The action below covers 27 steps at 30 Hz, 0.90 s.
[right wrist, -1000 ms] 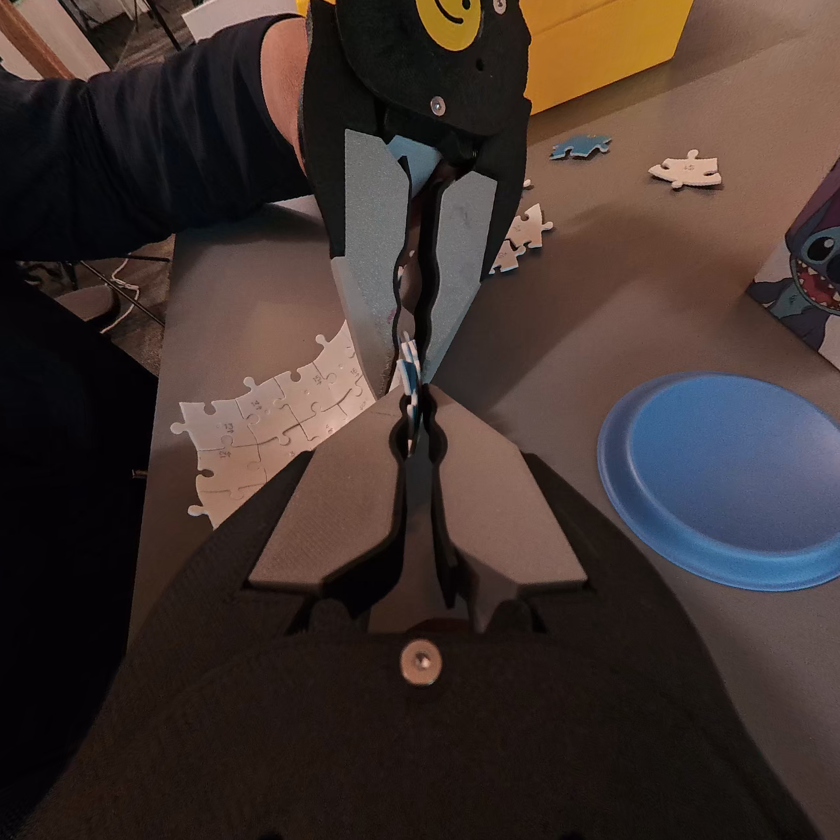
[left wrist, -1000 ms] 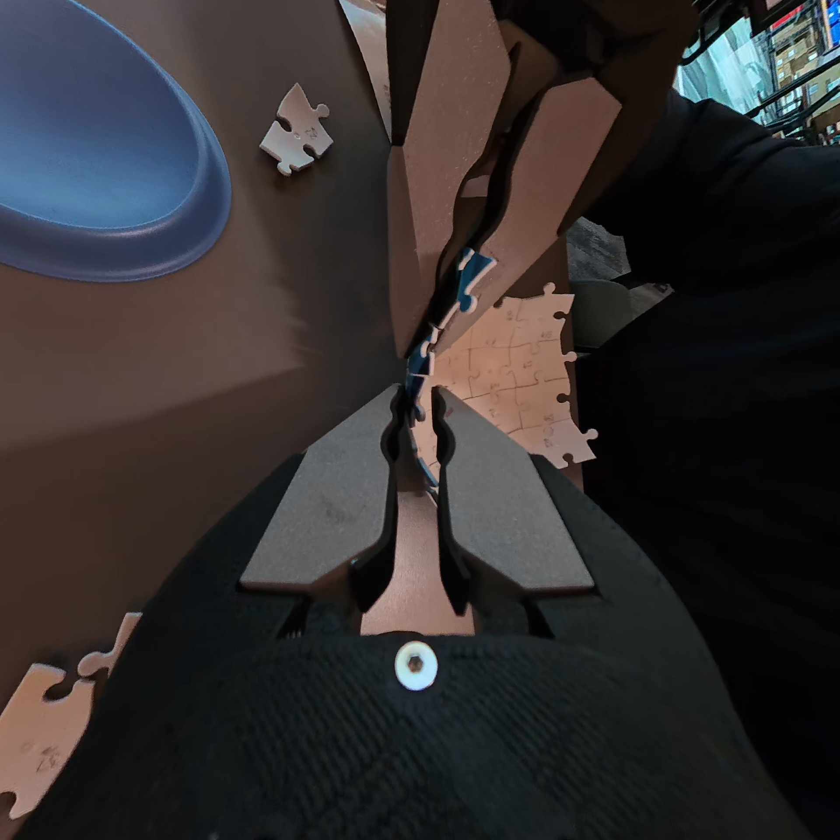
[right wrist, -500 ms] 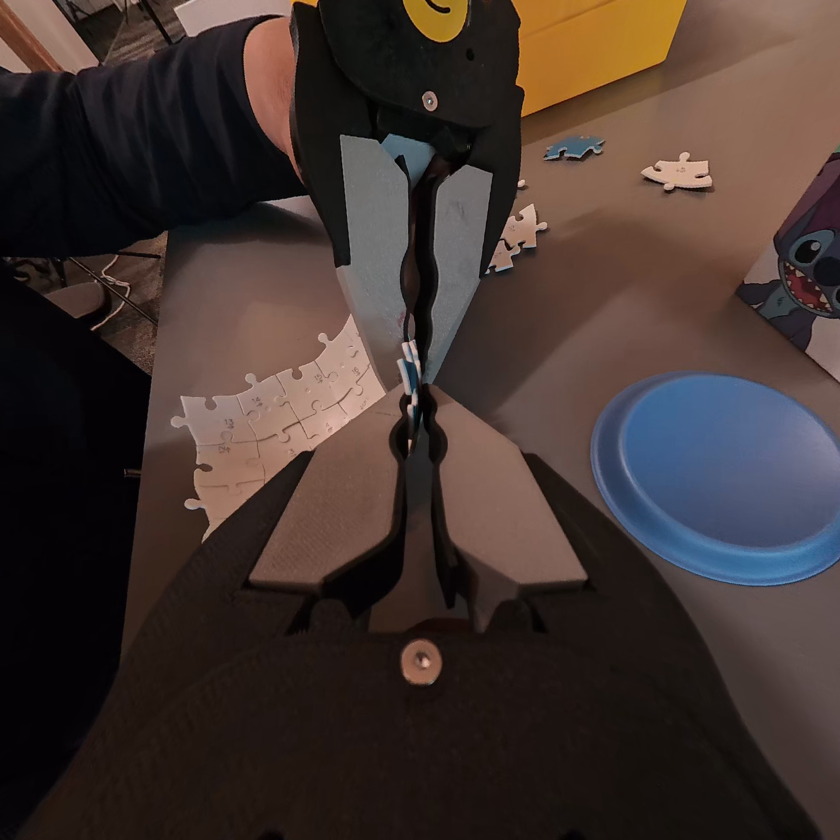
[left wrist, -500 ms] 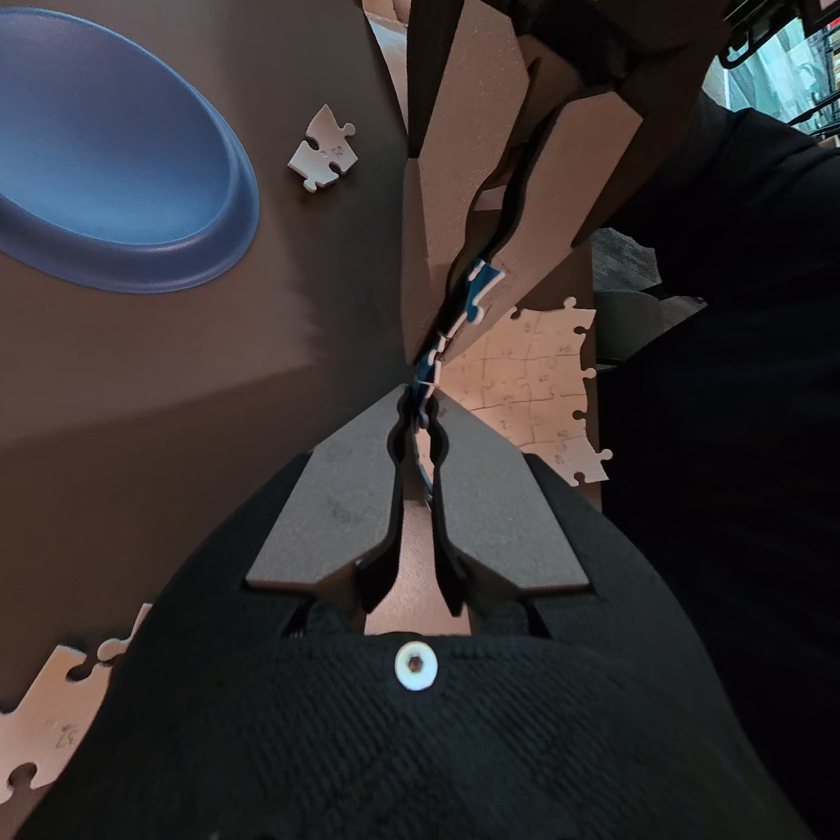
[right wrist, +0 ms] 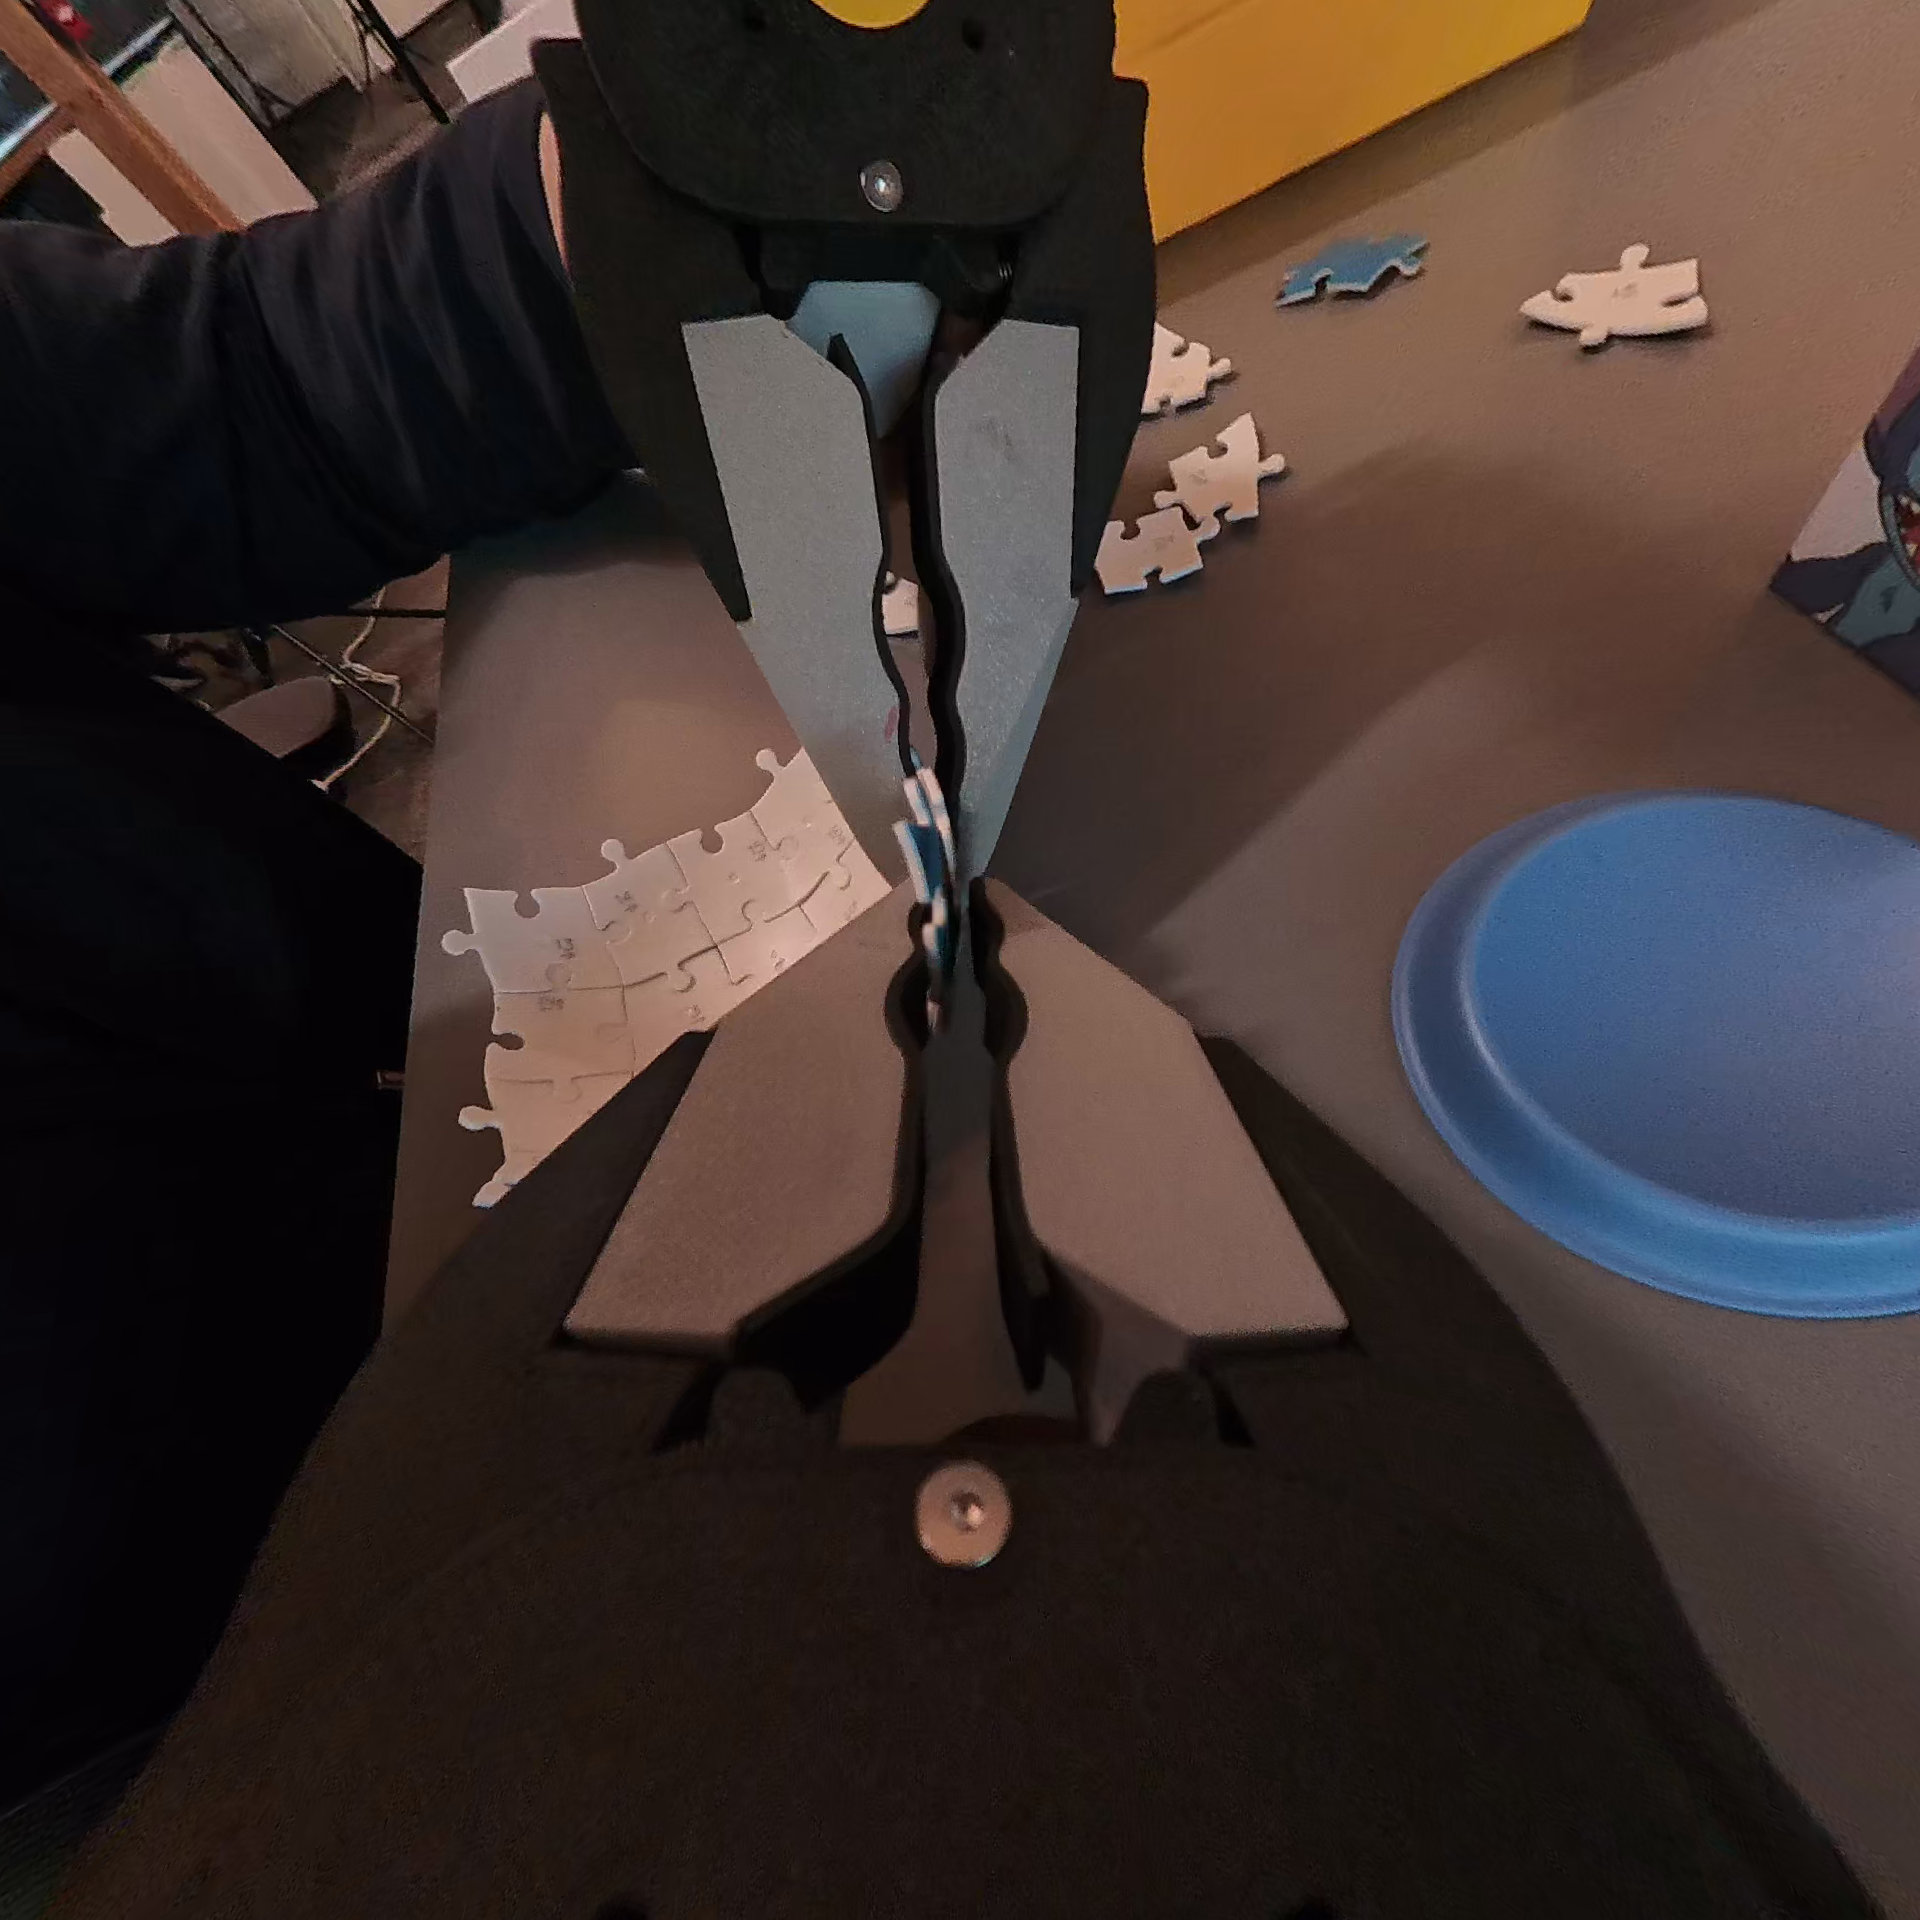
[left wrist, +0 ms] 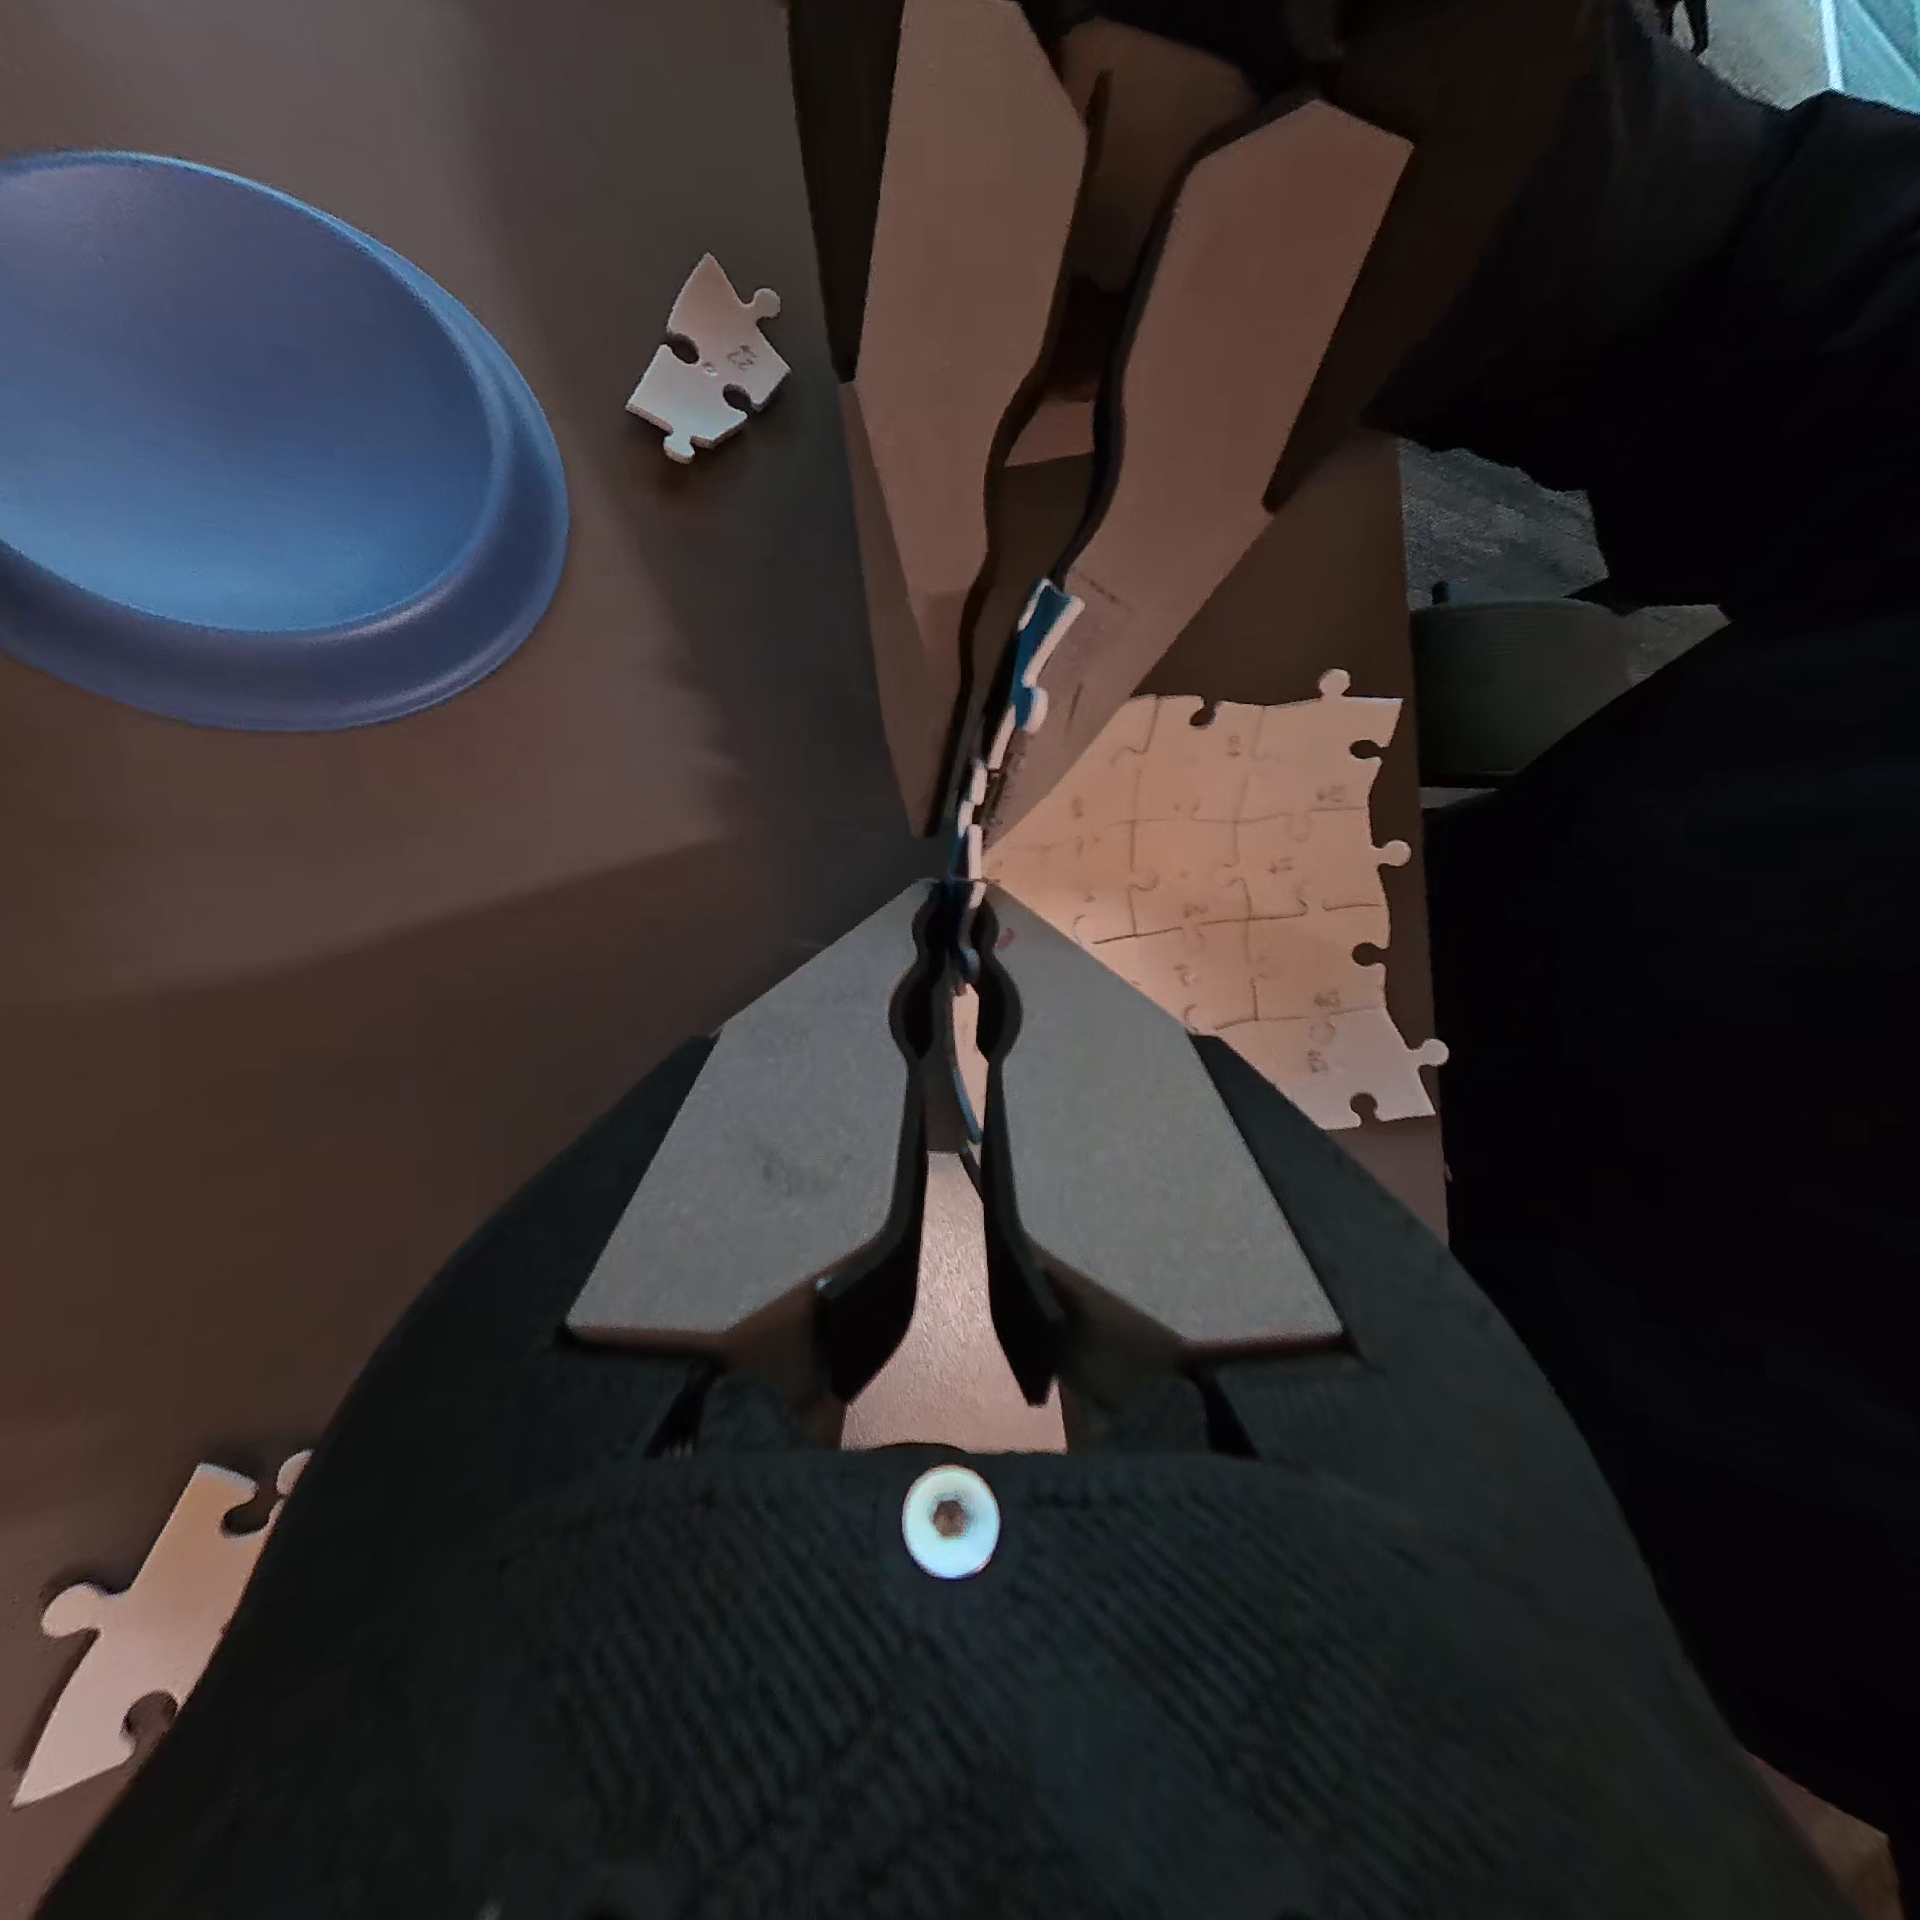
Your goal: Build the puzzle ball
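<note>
Here the two held pieces [right wrist: 928,868] want pressing edge to edge in one plane, tab into notch, without twisting. The left gripper [left wrist: 958,914] and right gripper [right wrist: 954,935] meet tip to tip, each pinched narrowly on an edge-on piece; whether they have interlocked is hard to tell. The assembled sheet [left wrist: 1236,894] lies on the table [left wrist: 364,1039] below.

The room is dim. Dark shadows lie on the bench [right wrist: 1299,665]. The edges bend like a fishbowl. The far puzzle pieces [right wrist: 1195,509] look a bit blurry.
</note>
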Tool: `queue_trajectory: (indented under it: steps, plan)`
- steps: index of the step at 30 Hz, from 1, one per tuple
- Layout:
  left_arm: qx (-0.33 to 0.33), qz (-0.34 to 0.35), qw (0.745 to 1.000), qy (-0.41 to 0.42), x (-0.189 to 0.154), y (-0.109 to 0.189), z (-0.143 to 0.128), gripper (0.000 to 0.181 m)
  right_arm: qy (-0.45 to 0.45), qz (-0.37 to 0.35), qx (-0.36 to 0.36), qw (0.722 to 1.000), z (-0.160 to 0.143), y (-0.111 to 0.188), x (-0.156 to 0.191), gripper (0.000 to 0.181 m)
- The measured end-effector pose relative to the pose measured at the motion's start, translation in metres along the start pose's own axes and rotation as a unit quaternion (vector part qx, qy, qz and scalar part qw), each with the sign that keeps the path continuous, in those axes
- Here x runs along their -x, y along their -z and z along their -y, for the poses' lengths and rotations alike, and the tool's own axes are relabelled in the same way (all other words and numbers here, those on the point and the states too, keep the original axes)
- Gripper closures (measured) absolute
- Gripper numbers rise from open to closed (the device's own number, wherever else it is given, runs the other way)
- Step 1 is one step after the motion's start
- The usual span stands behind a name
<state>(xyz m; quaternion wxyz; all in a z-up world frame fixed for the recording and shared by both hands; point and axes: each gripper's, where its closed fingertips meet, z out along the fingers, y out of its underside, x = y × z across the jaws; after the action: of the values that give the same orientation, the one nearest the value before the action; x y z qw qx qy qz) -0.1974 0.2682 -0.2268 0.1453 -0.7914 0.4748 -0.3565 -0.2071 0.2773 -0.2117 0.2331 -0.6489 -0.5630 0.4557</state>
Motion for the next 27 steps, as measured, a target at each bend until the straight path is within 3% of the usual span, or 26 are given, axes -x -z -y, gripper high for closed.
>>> queue_trajectory:
  steps: [12, 19, 23, 27]
  plan:
    - [-0.003, 0.019, 1.0, -0.008, 0.002, 0.002, 0.002, 0.181, -0.051, 0.025, 0.034, 0.998, -0.012, -0.003, 0.001, 0.179]
    - [-0.012, -0.004, 1.0, 0.009, 0.0, 0.007, 0.003, 0.181, -0.011, 0.011, 0.026, 1.0, -0.007, -0.003, 0.002, 0.18]
    - [-0.034, -0.065, 0.996, 0.044, -0.009, 0.011, 0.008, 0.167, 0.005, 0.003, 0.017, 1.0, -0.003, -0.002, 0.003, 0.181]
    - [-0.026, -0.068, 0.996, 0.045, -0.009, 0.006, 0.004, 0.171, 0.005, 0.008, 0.025, 1.0, -0.007, -0.005, 0.006, 0.181]
